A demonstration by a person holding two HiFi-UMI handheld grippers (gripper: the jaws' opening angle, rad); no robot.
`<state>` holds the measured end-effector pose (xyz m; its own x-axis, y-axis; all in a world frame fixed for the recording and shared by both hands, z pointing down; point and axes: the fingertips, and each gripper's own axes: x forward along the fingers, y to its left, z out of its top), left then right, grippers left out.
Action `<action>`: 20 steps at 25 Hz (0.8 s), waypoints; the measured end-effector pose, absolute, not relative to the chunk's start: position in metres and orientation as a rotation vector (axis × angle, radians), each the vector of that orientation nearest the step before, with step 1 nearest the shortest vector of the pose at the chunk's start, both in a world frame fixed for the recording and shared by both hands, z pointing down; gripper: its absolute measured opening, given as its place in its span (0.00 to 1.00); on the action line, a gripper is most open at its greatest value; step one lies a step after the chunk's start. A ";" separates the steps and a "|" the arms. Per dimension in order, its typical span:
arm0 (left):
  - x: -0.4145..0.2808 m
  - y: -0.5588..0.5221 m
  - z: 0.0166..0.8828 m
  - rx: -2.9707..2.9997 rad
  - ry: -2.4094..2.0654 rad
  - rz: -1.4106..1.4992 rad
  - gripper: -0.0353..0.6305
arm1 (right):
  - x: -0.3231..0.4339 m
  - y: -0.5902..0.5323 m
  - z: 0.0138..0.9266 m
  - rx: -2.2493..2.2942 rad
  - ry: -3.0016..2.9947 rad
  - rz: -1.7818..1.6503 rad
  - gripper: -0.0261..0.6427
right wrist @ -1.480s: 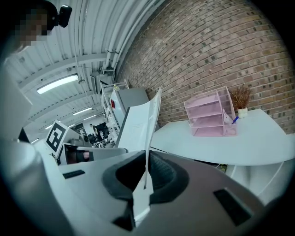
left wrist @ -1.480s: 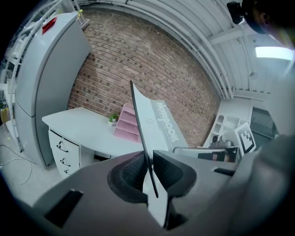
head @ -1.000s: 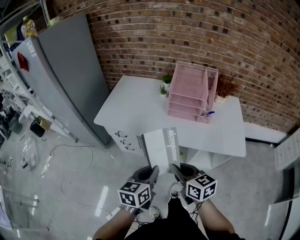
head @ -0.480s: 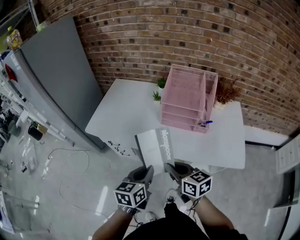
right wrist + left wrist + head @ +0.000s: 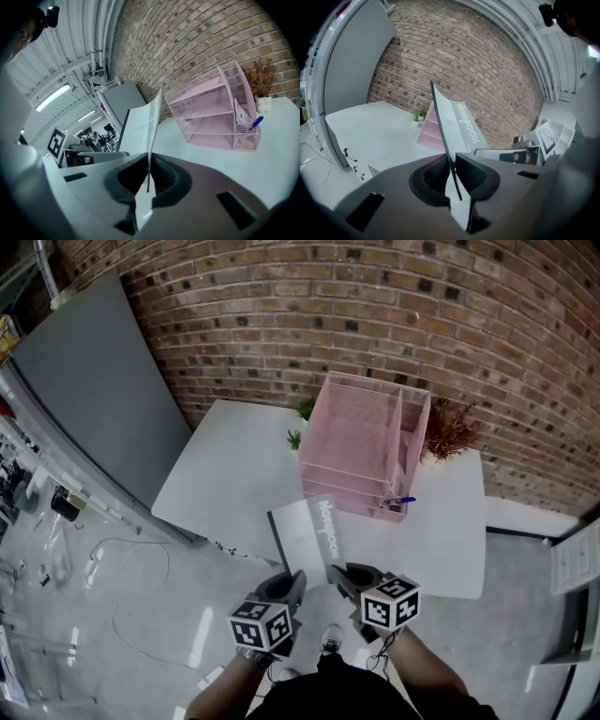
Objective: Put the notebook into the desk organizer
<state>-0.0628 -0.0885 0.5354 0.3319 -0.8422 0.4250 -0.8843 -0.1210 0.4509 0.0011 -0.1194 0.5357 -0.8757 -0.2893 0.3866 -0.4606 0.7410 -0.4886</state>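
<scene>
Closer than a second ago, the person brings the notebook (image 5: 307, 532) up to the white bench (image 5: 225, 474), and the pink desk organizer (image 5: 361, 442) now sits nearer ahead. The left hand-held gripper (image 5: 291, 585) and right hand-held gripper (image 5: 343, 576) each pinch the notebook's near edge, holding it in the air by the bench's front edge, short of the organizer. I judge the approach under way, insertion not yet begun. The notebook is thin and flat, with a pale grey lettered cover. The organizer is fine wire mesh with stacked trays and upright slots on its right; a blue pen (image 5: 398, 502) juts from its front corner.
</scene>
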 end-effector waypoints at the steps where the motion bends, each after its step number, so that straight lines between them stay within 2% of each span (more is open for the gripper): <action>1: -0.060 -0.094 0.538 1.956 -1.509 0.086 0.11 | 0.004 -0.125 0.538 0.583 -2.653 0.868 0.07; 20: -0.033 -0.145 0.572 1.889 -1.432 0.159 0.11 | 0.032 -0.174 0.573 0.573 -2.573 1.067 0.06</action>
<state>-0.0330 -0.1446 0.5719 0.3673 -0.7784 0.5092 -0.8711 -0.0959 0.4817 0.0316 -0.1744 0.5730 -0.8767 -0.2463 0.4132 -0.4663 0.6455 -0.6048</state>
